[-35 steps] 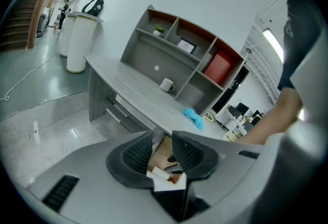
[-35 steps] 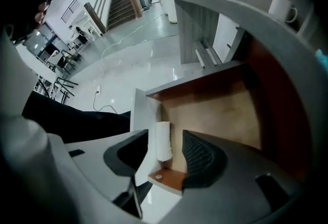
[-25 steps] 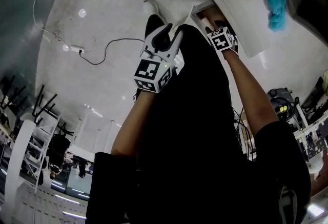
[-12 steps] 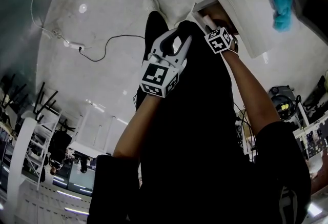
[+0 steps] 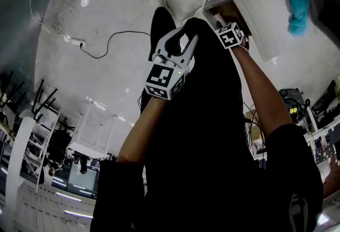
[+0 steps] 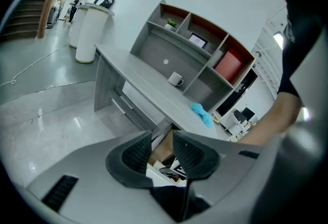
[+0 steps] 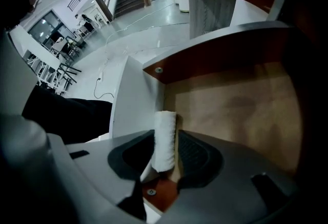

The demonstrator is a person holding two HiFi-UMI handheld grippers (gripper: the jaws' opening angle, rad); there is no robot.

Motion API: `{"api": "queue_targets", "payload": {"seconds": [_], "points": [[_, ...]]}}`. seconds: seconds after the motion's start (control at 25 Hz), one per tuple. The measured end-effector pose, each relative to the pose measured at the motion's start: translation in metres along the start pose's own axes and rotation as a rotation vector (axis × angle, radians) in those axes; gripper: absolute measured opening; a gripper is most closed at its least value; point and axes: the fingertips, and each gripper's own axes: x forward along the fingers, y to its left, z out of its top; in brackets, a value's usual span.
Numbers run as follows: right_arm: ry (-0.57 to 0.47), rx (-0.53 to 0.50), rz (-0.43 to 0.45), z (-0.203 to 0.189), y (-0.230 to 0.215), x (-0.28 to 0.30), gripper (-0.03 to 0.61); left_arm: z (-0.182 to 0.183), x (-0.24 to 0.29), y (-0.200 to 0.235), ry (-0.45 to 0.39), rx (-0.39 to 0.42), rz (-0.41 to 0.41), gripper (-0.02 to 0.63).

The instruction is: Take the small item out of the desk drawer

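**Right gripper [image 7: 165, 150] closed on white roll [image 7: 165, 130] inside desk drawer [image 7: 236, 110]**

Reaches steeply down into the open drawer, as seen in the head view and the right gripper view. Has just been closing its jaws, with the white roll standing upright between them. Meets the roll now with one dark pad on each side, along its lower part, and so grips it. Leaves the upper end of the roll free above the pads. Holds the roll just beside the white wall of the drawer, over the light wooden bottom. Not clear whether resting on that bottom or lifted off it.

Left gripper [image 5: 183, 45]: held in the air in front of the person's dark clothing, apart from the drawer and tilted downward. Open by a narrow gap, with nothing between the pads. Looks through that gap toward the open drawer.

On top of the grey desk [image 6: 148, 82]: a blue cloth [image 6: 202, 114] lying near the end above the drawer, and a white mug [image 6: 175, 79] farther along, well apart from the cloth.
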Motion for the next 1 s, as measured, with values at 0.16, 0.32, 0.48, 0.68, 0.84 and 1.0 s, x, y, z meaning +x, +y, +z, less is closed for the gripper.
{"api": "queue_targets", "payload": {"seconds": [0.16,0.32,0.48,0.68,0.84,1.0], "points": [[0.006,0.004,0.034,-0.002,0.001,0.004,0.123,-0.006,0.001,0.002,-0.002,-0.021,0.009,0.106],[0.014,0.006,0.063,-0.002,0.001,0.005,0.123,-0.005,0.005,-0.003,0.004,-0.015,-0.007,0.106],[0.015,0.009,0.090,-0.002,0.002,0.007,0.117,-0.003,0.007,-0.004,-0.006,-0.023,-0.005,0.106],[0.013,0.003,0.100,-0.001,0.006,0.006,0.114,-0.011,-0.002,-0.003,0.010,-0.030,-0.006,0.106],[0.008,-0.016,0.082,0.001,0.007,0.002,0.112,-0.011,-0.011,0.005,0.020,-0.018,0.008,0.106],[0.012,-0.022,0.087,-0.002,0.008,0.002,0.112,-0.001,-0.016,0.011,-0.005,-0.016,0.023,0.106]]}}
